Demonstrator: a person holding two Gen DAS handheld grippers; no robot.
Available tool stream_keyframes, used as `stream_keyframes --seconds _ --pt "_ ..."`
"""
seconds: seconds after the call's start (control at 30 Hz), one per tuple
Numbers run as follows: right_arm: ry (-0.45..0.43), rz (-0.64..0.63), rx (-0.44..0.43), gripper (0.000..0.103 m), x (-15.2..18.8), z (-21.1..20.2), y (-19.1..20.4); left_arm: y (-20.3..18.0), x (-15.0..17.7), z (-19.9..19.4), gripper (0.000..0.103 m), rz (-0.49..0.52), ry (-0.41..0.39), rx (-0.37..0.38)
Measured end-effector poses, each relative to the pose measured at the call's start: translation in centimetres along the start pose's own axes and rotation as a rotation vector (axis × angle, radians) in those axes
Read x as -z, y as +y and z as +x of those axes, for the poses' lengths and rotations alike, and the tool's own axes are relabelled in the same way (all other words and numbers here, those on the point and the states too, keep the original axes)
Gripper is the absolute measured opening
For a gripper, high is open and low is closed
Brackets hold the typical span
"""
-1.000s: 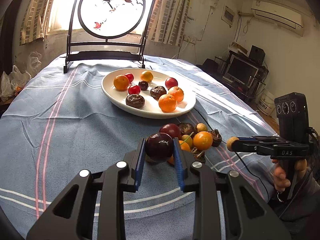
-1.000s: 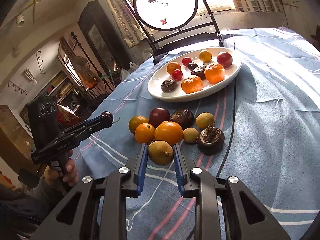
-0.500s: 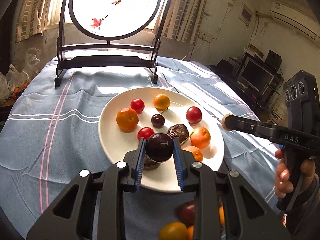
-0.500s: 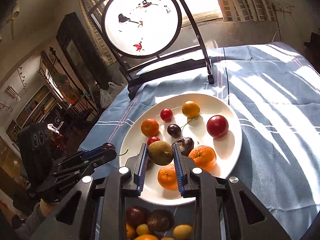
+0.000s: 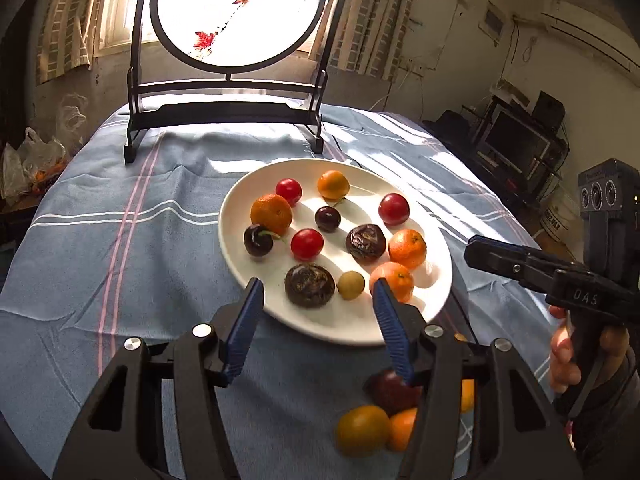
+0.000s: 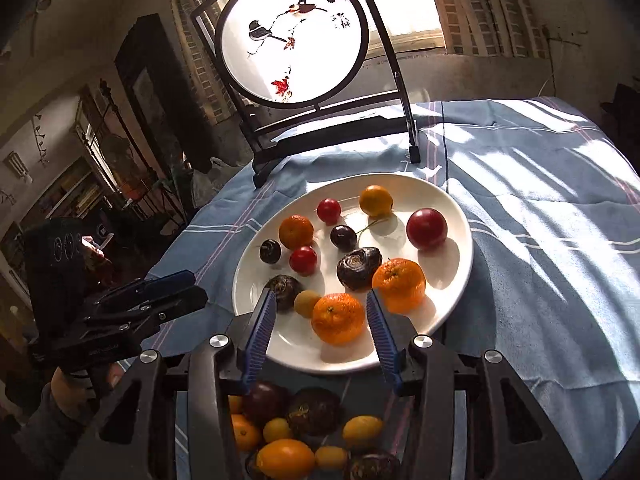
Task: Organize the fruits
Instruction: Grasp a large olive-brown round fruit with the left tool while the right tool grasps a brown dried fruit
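A white plate (image 5: 344,332) (image 6: 460,208) carries several oranges, red fruits and dark wrinkled fruits. My left gripper (image 5: 318,286) hangs over its near rim, its jaws opening with nothing held between them. A dark round fruit with a stem (image 5: 258,240) (image 6: 270,251) lies free at the plate's left rim. My right gripper (image 6: 319,295) hovers over the near rim too, jaws opening and empty. A small yellow-brown fruit (image 5: 351,285) (image 6: 307,303) rests loose on the plate. Each gripper shows at the side of the other's view: right gripper (image 5: 480,252), left gripper (image 6: 188,292).
A pile of loose fruits (image 5: 362,430) (image 6: 312,408) sits on the blue striped cloth (image 5: 120,264) just in front of the plate, under my grippers. A round painted screen on a black stand (image 5: 236,12) (image 6: 292,36) stands behind the plate.
Both grippers travelled from the loose pile to above the plate and opened. The dark fruit left the left jaws and the yellow-brown fruit left the right jaws; both now lie on the plate.
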State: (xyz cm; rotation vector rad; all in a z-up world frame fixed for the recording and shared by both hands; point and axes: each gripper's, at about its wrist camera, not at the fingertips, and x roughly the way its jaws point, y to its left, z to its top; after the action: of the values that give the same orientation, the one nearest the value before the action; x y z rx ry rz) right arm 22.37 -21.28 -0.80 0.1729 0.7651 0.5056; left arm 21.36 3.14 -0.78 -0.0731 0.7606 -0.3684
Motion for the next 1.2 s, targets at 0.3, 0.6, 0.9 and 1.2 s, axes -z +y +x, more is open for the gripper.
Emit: stream_keyframes --seconds 0.3,0.6,0.9,1.2 --pt "-0.002 0.021 -0.019 0.051 8.8 -4.1 -1.3 -2.8 7.8 -1.9 0.056 0.212 0.109 -0.058" --pt "-0.034 0.112 -0.111 0.052 9.0 -4.6 -3.0 -4.7 8.4 1.2 0.037 0.334 0.177 -0.068" --pt "0.021 0.084 -0.045 0.055 9.1 -3.8 -2.2 -4.4 7.7 2.5 0.034 0.313 0.206 -0.060" --pt "0.200 -0.051 0.210 0.055 9.8 -0.7 -0.3 -0.5 7.8 -2.6 0.034 0.052 -0.012 0.018"
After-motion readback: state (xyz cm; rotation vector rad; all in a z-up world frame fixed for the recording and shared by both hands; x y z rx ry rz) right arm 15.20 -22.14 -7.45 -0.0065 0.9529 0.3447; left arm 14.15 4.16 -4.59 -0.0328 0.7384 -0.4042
